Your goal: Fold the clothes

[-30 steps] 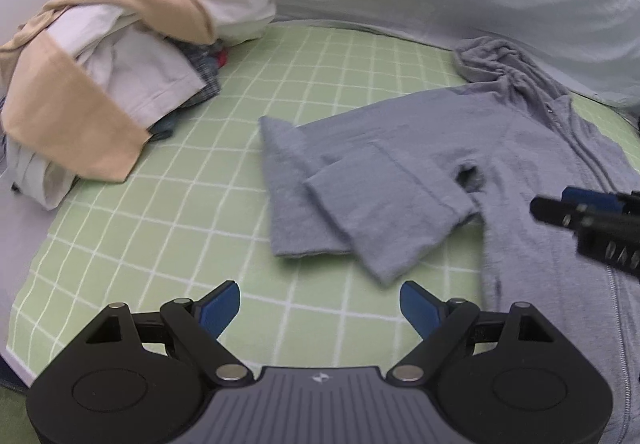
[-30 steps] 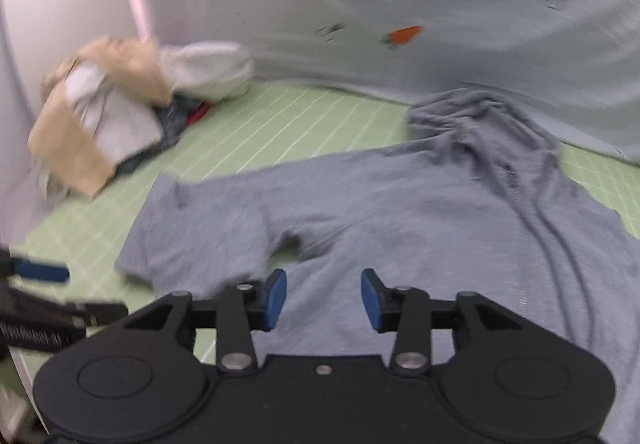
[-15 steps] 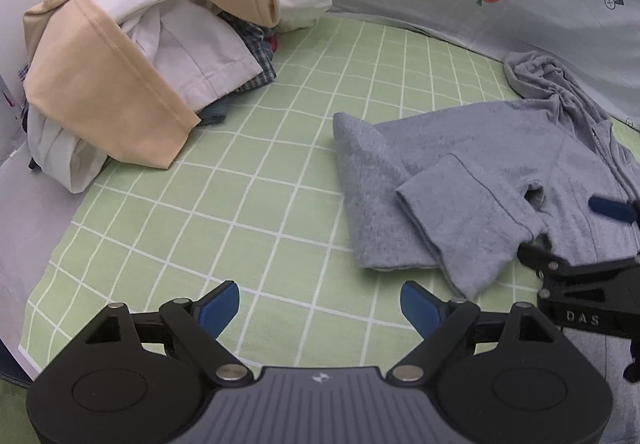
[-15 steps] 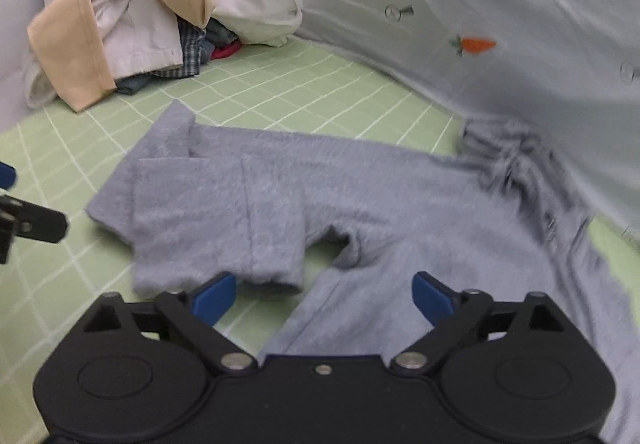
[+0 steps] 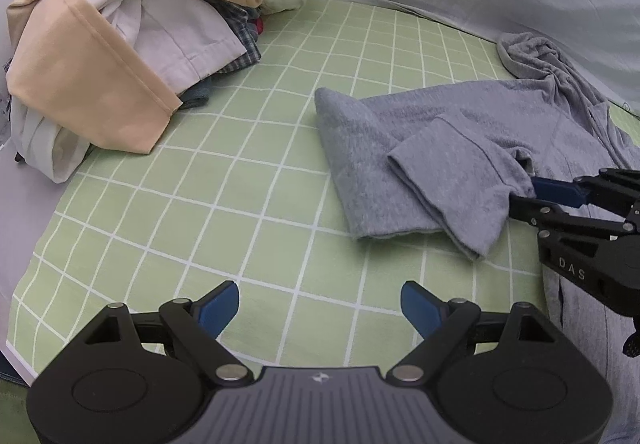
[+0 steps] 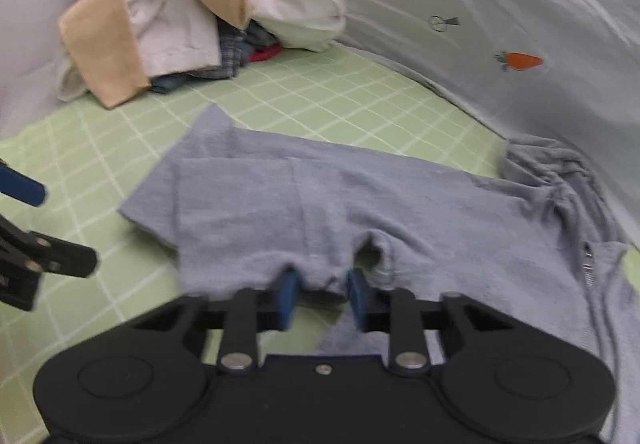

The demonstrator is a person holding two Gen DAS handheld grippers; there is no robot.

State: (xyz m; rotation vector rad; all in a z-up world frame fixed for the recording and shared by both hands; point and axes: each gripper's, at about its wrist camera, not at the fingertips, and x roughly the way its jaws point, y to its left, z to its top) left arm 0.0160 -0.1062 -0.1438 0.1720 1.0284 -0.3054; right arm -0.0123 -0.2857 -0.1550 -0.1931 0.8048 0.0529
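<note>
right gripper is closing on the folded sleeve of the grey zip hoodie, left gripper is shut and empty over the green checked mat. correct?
Not quite. The left gripper is open, not shut: the left wrist view shows its blue fingers spread wide, empty, over the green checked mat. The rest holds: in the right wrist view, the right gripper has its fingers narrowed around the folded sleeve of the grey zip hoodie.

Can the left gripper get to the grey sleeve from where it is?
Probably yes. The left gripper is open over bare green mat, and nothing lies between it and the folded grey sleeve. The right gripper is already at the sleeve's far side.
</note>
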